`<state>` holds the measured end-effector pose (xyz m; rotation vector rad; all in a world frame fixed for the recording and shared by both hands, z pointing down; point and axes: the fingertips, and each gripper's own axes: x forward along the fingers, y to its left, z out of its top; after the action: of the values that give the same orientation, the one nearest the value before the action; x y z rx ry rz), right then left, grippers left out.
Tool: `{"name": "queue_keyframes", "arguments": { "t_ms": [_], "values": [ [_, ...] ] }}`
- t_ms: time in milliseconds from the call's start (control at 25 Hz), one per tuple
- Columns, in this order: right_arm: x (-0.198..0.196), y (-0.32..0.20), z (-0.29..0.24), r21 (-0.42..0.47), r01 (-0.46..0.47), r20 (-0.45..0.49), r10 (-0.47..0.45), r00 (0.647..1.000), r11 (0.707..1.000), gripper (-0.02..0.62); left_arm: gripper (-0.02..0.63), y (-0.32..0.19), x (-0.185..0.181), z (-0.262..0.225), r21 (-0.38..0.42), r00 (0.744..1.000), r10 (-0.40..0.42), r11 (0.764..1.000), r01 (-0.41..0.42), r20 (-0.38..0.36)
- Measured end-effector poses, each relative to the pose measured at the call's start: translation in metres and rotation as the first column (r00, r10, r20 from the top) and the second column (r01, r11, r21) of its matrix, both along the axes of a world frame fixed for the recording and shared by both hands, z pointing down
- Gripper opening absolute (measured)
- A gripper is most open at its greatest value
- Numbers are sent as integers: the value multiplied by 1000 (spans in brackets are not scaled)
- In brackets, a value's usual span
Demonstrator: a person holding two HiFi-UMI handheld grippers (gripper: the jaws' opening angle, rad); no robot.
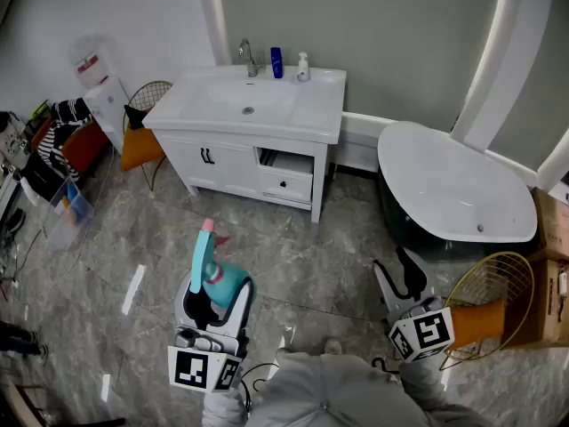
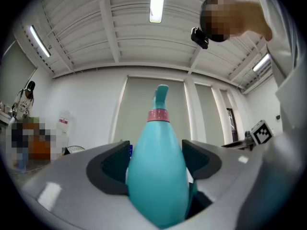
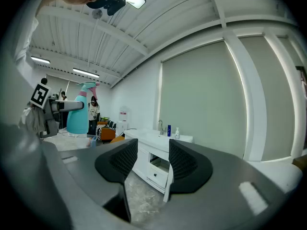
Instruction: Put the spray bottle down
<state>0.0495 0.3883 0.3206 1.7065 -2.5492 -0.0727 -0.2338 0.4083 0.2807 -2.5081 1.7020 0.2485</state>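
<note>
One teal spray bottle [image 1: 220, 280] is clamped in the left gripper [image 2: 156, 152].

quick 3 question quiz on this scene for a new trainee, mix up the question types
1. True or false: the left hand-held gripper is shut on the teal spray bottle.
2. What stands between the jaws of the right hand-held gripper? A) a cloth B) nothing C) a cup
3. Fill in: the dark blue bottle stands on the white vanity between the pump bottle and the ____.

Key: 1 true; 2 B; 3 tap
</note>
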Motion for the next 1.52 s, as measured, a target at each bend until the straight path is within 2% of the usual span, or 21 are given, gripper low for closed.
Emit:
{"name": "queue_keyframes", "arguments": {
  "t_ms": [1080,1520],
  "values": [
    [11,6,7,-6,-20,17,20,1000,1000,201,388,2,6,2,-7,1000,13,1000,-13,-11],
    [45,0,13,-3,-32,43,32,999,999,202,388,-7,35,5,-13,1000,9,1000,-9,-8]
  ]
}}
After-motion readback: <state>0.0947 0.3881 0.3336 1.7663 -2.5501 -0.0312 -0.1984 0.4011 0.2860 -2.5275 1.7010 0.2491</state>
